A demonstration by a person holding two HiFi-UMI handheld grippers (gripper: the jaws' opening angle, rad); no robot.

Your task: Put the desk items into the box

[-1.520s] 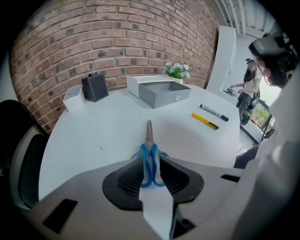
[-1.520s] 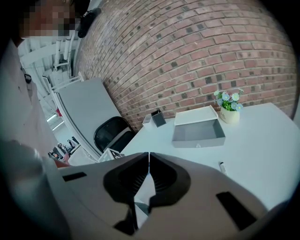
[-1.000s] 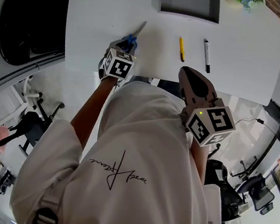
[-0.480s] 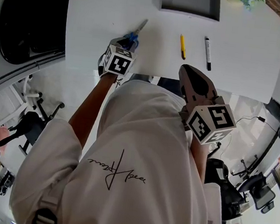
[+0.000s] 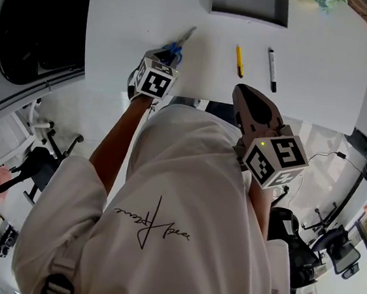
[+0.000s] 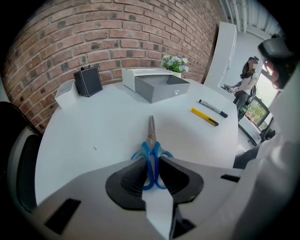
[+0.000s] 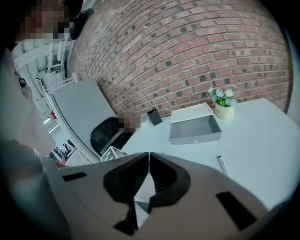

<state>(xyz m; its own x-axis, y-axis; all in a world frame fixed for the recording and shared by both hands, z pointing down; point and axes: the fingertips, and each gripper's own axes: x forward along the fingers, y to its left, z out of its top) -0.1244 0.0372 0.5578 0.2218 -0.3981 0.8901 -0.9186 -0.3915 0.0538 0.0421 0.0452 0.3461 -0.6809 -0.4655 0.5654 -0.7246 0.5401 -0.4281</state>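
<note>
left hand-held gripper point(image 6: 152, 160) pinches blue scissors point(image 6: 151, 137) lying on the table point(image 6: 93, 136), lower centre; right hand-held gripper point(image 7: 148, 154) pressed together, empty.

My left hand-held gripper point(image 6: 152, 163) points steeply down, jaws closed on the scissors point(image 6: 151, 135); my right hand-held gripper point(image 7: 148, 159) tilts down, jaws together.

We find nothing readable right now; the cursive scrawl point(image 5: 152, 227) on the white shirt point(image 5: 200, 171), back behind the jaws, defeats us.
</note>
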